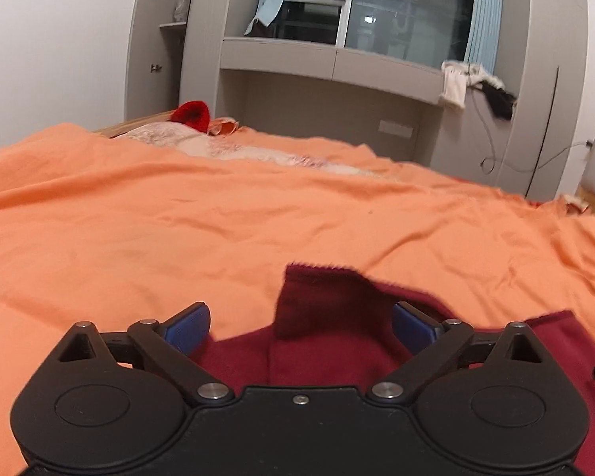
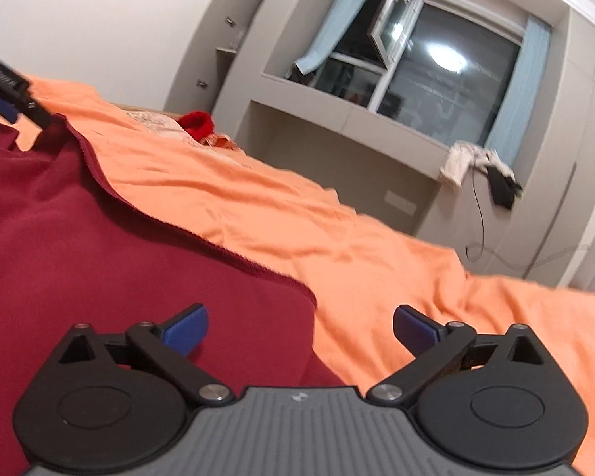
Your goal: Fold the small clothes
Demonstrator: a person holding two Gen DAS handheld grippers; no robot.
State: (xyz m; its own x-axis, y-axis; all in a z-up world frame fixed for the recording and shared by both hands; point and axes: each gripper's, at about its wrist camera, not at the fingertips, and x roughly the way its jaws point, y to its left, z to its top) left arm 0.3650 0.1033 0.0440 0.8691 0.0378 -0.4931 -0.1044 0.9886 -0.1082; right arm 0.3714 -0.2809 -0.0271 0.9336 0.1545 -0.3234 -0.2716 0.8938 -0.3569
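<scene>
An orange sheet [image 1: 178,218] covers a bed and fills most of both wrist views, lightly wrinkled. Behind it stand grey built-in cupboards and a dark window [image 1: 408,8] with pale blue curtains. A red hat [image 1: 192,116] lies at the far end of the bed, well apart from the work.

The task's thing, a dark red garment [image 2: 99,246], lies flat on the sheet at the near edge, under and in front of both grippers. In the right wrist view it spreads across the left half, its far hem running diagonally over the orange. In the left wrist view one corner flap [image 1: 325,301] stands up, loose, between the blue pads.

The left gripper [image 1: 301,327] is released: jaws spread wide, neither pad pressing the flap. The right gripper [image 2: 300,329] is also released, jaws wide, hovering over the garment's right edge where red meets orange; nothing is between its pads.

The step in hand looks like setting down a fold and letting go. To do it well, the flap should drop flat before the next pinch, both grippers should back away without snagging the knit, and the next grasp should take matching corners so the edges line up. The raised flap may fall crooked, which would call for smoothing first.
</scene>
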